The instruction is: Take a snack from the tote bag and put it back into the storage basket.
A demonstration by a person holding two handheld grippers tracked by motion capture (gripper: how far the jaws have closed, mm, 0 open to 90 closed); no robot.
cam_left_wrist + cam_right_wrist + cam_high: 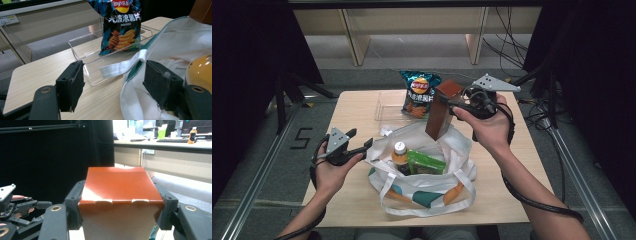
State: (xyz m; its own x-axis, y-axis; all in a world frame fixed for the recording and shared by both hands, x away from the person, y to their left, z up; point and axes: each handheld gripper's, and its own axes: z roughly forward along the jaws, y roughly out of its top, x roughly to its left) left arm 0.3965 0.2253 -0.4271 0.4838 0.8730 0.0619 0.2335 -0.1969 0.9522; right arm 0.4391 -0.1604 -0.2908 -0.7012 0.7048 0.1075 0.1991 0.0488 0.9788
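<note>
While the right gripper (452, 106) clamps a tall brown carton (442, 109) between its jaws — tilted, lifted over the mouth of the white tote bag (422, 180) — the left gripper (362, 148) sits at the bag's left edge, jaws spread wide with nothing between them. Inside the bag lie an orange-drink bottle (399, 155) and a green packet (426, 163). Behind it, a crisp bag (419, 93) stands in a clear plastic tray (384, 107) on the wooden table (357, 107).
</note>
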